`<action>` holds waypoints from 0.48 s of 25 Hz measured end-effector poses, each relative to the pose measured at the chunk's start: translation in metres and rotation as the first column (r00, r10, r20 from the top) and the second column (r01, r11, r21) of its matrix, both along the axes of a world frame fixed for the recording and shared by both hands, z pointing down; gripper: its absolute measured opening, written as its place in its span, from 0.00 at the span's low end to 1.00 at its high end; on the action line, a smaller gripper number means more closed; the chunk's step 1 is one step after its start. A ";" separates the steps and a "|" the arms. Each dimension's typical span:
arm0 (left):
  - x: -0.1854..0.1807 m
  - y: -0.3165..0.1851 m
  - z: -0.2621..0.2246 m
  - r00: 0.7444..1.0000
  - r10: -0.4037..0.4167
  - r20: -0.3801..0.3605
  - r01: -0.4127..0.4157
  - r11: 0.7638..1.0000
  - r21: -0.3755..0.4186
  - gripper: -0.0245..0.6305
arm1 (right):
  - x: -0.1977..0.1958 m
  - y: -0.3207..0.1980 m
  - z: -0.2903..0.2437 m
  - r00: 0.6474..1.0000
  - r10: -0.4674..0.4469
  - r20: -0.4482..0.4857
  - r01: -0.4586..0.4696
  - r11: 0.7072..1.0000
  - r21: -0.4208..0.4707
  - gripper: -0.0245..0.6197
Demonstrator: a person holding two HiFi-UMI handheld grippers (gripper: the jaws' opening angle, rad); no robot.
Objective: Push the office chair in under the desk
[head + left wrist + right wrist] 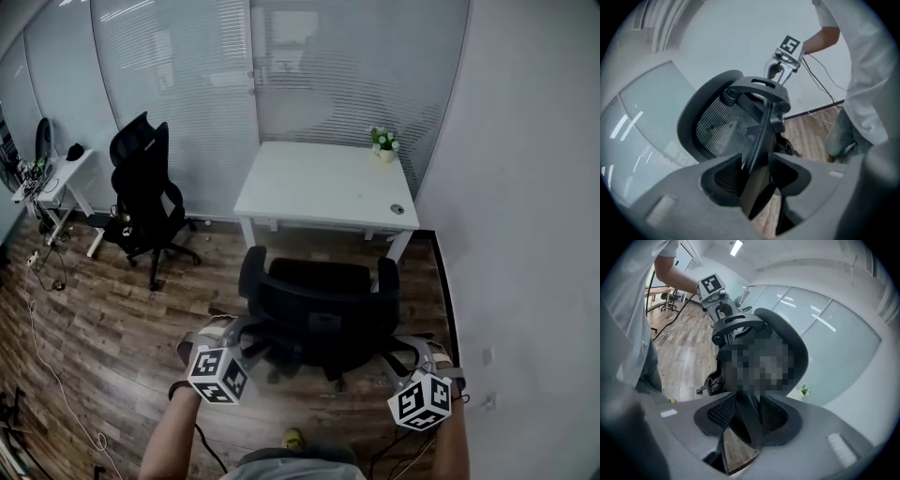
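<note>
- Two tongs are on the work: my left gripper [757,180] pinches the black rim of the office chair [319,300] backrest on its left edge, and my right gripper [747,427] pinches the opposite edge.
- The chair stands on the wooden floor [112,328] just short of the white desk [319,183], its seat facing the desk and not yet beneath the top.
- I judge the step in hand to be the grip taken, the push not begun.
- Next I would drive both sides forward evenly, so the castors roll straight between the desk legs.
</note>
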State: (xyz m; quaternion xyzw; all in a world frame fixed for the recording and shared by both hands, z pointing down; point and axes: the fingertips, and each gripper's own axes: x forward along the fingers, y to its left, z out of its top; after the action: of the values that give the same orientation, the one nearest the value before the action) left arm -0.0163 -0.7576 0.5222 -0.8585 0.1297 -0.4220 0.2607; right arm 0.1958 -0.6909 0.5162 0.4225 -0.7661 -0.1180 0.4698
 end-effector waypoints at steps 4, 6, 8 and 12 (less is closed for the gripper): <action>0.004 -0.038 -0.001 1.000 0.004 -0.002 -0.004 1.000 -0.007 0.31 | 0.003 -0.036 -0.001 1.000 0.004 0.005 -0.004 1.000 -0.001 0.28; 0.008 -0.053 0.000 1.000 0.004 -0.007 -0.004 1.000 -0.003 0.31 | 0.008 -0.052 0.000 1.000 0.006 0.005 -0.006 1.000 0.004 0.28; 0.011 -0.067 0.001 1.000 0.004 -0.008 -0.004 1.000 0.000 0.31 | 0.010 -0.066 0.001 1.000 0.005 0.008 -0.005 1.000 0.009 0.28; 0.016 -0.100 0.000 1.000 -0.001 -0.011 0.001 1.000 0.002 0.31 | 0.015 -0.099 0.001 1.000 0.004 0.008 -0.004 1.000 0.010 0.28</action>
State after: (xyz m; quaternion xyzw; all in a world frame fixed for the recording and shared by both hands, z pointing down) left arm -0.0003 -0.8574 0.5225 -0.8605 0.1321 -0.4174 0.2604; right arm 0.2113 -0.7899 0.5168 0.4268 -0.7665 -0.1191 0.4649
